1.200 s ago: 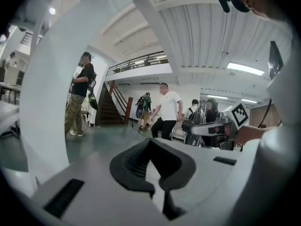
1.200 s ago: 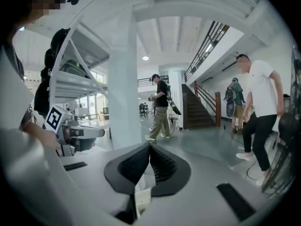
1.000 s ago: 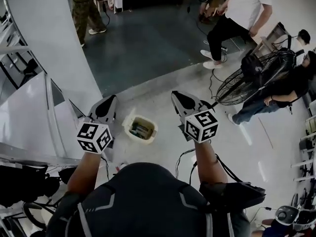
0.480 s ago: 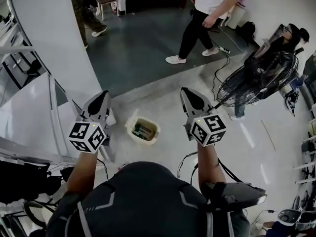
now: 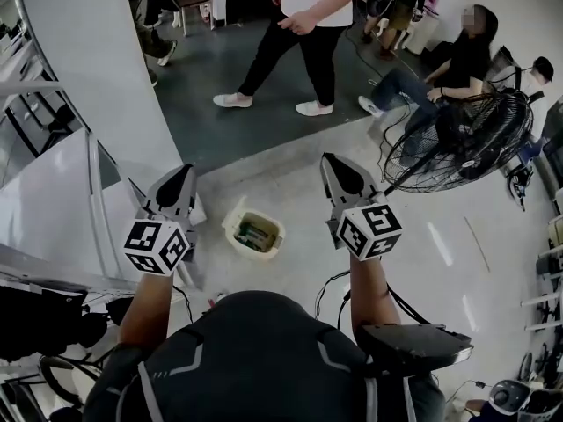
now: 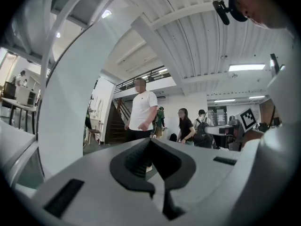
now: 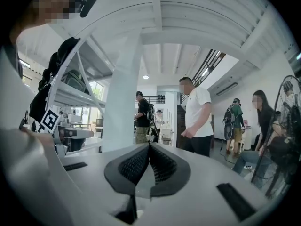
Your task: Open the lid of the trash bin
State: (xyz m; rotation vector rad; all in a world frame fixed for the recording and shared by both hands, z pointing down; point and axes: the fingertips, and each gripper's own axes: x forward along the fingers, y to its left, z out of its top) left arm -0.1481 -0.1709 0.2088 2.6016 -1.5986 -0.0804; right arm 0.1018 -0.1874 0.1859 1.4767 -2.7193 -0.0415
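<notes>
1. Pillar [image 5: 88, 77]: white, curved, far left of head view.
2. Left gripper [image 5: 182, 174]: held above the floor [image 5: 290, 192], just right of the pillar's foot. Left cube [image 5: 158, 244] w/ square markers sat at the wrist end. In left gripper view the left gripper [image 6: 150, 142] had its jaws pressed together at the tips, nothing btwn them (pads met, no gap).
3. Trash bin [image 5: 253, 229]: small, cream, standing on the floor btwn the two grippers, a bit nearer the left one. Neither gripper touched it. From above its dark inside showed, w/ sth in it. A cream flap stood at its left rim (lid or not: couldn't tell).
4. Person in white top [image 5: 295, 16]: dark trousers, white shoes, mid-stride on the darker floor beyond the bin.
5. Right gripper [image 5: 331, 165]: held above the floor, right of the bin, level w/ the left one. Right cube [image 5: 369, 229] sat at its wrist end. In right gripper view the right gripper [image 7: 149, 147] was clenched too, ribbed pads meeting, nothing held.
6. Cables [image 5: 330, 280]: black, trailing on the floor below the right cube.
7. Seated person [image 5: 440, 69]: dark clothes, upper right.
8. Fan [image 5: 462, 143]: black wire cage, tilted, just in front of the seated person.
</notes>
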